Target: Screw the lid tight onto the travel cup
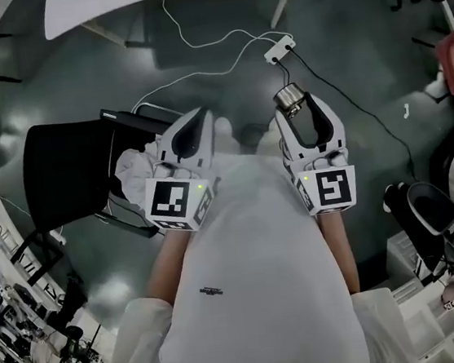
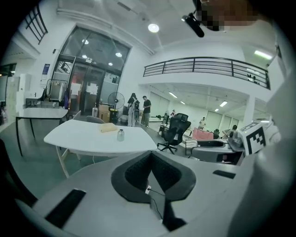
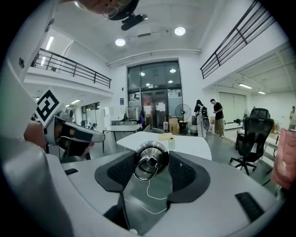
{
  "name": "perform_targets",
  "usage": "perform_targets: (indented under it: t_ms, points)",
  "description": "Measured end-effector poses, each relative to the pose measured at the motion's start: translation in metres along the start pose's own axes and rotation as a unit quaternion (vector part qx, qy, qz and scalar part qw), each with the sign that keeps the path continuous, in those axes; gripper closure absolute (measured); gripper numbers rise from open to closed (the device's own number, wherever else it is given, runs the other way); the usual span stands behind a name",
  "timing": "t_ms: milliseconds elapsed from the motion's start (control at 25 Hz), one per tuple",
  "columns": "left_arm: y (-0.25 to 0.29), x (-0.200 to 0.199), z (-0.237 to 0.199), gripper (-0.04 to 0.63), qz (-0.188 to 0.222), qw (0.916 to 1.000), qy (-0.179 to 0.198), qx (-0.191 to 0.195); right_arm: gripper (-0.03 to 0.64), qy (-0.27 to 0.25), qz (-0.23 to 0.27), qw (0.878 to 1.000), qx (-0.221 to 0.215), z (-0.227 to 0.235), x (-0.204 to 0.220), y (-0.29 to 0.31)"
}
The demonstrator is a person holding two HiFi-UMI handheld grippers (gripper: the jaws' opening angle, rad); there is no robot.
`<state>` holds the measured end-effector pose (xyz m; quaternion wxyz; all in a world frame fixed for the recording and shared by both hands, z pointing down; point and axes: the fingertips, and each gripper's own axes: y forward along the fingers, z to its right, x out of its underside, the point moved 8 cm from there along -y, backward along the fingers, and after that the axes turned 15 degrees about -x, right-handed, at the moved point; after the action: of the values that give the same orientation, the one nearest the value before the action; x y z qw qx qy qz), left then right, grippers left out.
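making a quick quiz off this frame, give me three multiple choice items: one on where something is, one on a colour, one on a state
1. Where is the metal lid?
A. between the jaws of the right gripper
B. on a chair seat
C. on the floor

2. What colour is the top of the table ahead?
A. black
B. white
C. red

3. How do the jaws of the left gripper stand?
A. wide apart
B. closed on a cup
C. together, with nothing between them

Answers:
1 A: the right gripper view shows the lid clamped between that gripper's two pads, held up off any surface.
2 B: the left gripper view shows a plain white tabletop.
3 C: in the left gripper view the dark pads meet and nothing sits between them.
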<state>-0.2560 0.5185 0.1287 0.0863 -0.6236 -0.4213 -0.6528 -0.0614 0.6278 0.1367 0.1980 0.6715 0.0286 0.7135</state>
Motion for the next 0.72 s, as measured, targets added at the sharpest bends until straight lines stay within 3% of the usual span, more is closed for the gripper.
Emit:
perform_targets:
  t_ms: [360,720]
  points:
    - [-0.002,-0.006,-0.073,0.592,0.011,0.9999,-0.002,0.006,0.393,0.018,0.017,0.998,0.049,-0.03,-0.014,0.034]
    - [0.035,-0.024,-0.099,0.592,0.001,0.9999,-0.013,0.004,0.393,0.022,-0.004,0.999,0.043,-0.01,-0.024,0.081]
